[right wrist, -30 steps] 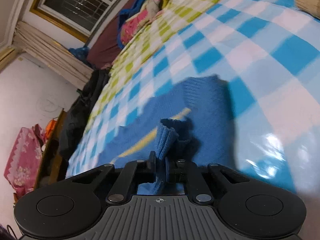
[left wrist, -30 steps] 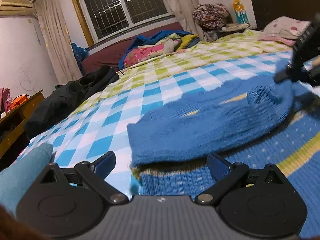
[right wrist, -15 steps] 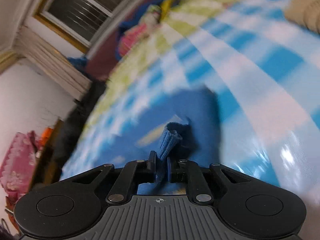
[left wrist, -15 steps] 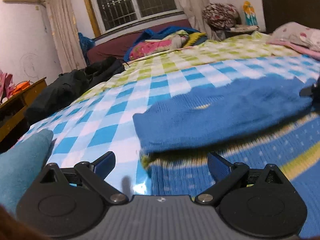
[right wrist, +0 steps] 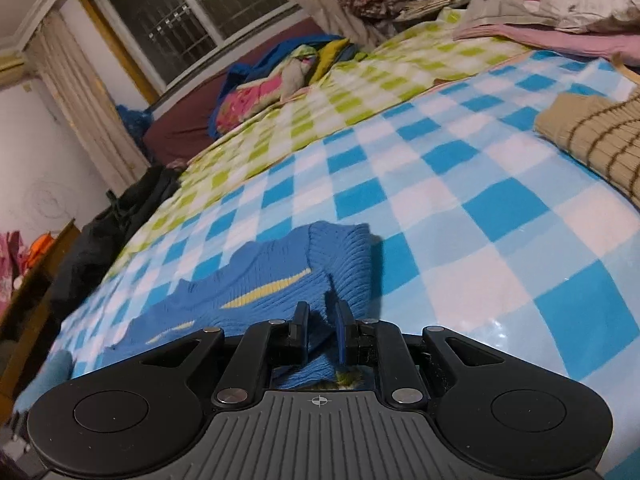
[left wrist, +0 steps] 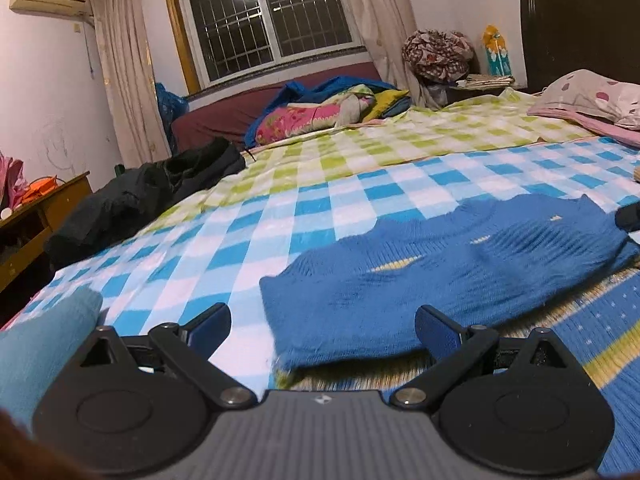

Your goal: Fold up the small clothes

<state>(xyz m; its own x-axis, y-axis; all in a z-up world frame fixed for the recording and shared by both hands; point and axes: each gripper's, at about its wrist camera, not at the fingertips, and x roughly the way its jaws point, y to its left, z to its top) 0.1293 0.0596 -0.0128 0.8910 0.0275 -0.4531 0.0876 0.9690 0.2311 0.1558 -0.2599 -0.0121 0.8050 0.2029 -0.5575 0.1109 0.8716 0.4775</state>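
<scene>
A small blue knit sweater [left wrist: 440, 276] with yellow stripes lies on the blue-and-white checked bed, one part folded over the rest. It also shows in the right wrist view [right wrist: 280, 280]. My left gripper [left wrist: 322, 326] is open, low over the near edge of the sweater, holding nothing. My right gripper [right wrist: 320, 320] has its jaws a small gap apart with sweater fabric between them, low on the bed; its dark tip shows at the right edge of the left wrist view [left wrist: 630, 218].
A folded tan striped garment [right wrist: 596, 140] lies at the right. A teal cloth [left wrist: 44, 332] is at the near left. Dark clothes [left wrist: 136, 200] sit at the bed's left edge, pillows [left wrist: 588, 96] and bedding [left wrist: 320, 114] at the far end.
The right gripper has come down with the sweater fabric and laid the fold flat on the bed. Its jaws have parted slightly. The left gripper stays open in place.
</scene>
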